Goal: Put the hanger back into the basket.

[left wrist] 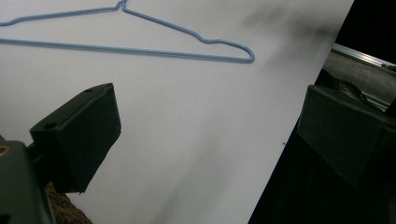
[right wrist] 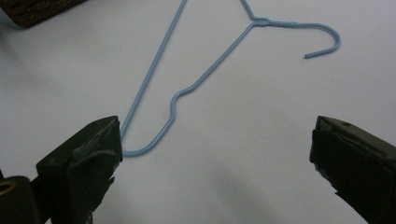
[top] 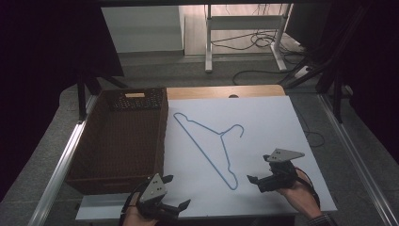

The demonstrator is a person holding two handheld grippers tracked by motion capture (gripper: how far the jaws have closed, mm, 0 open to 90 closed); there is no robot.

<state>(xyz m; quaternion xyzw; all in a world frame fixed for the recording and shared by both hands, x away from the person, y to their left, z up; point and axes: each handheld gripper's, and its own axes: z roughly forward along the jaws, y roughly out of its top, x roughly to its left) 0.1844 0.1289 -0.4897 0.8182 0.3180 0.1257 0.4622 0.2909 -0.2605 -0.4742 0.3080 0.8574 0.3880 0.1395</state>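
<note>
- The thin light-blue wire clothes hanger [top: 210, 141] is lying flat on the white board [top: 263, 127], about the middle, its hook pointing to 2 o'clock
- The right gripper [top: 263, 175] is staying at 4 o'clock from the hanger, jaws wide apart and holding nothing; in the right gripper view the hanger's rounded end [right wrist: 135, 151] is just beside one jaw
- The left gripper [top: 175, 194] is hovering at 7 o'clock, also spread wide and empty
- The dark brown woven basket [top: 162, 136] is standing at 9 o'clock, beside the board
</note>
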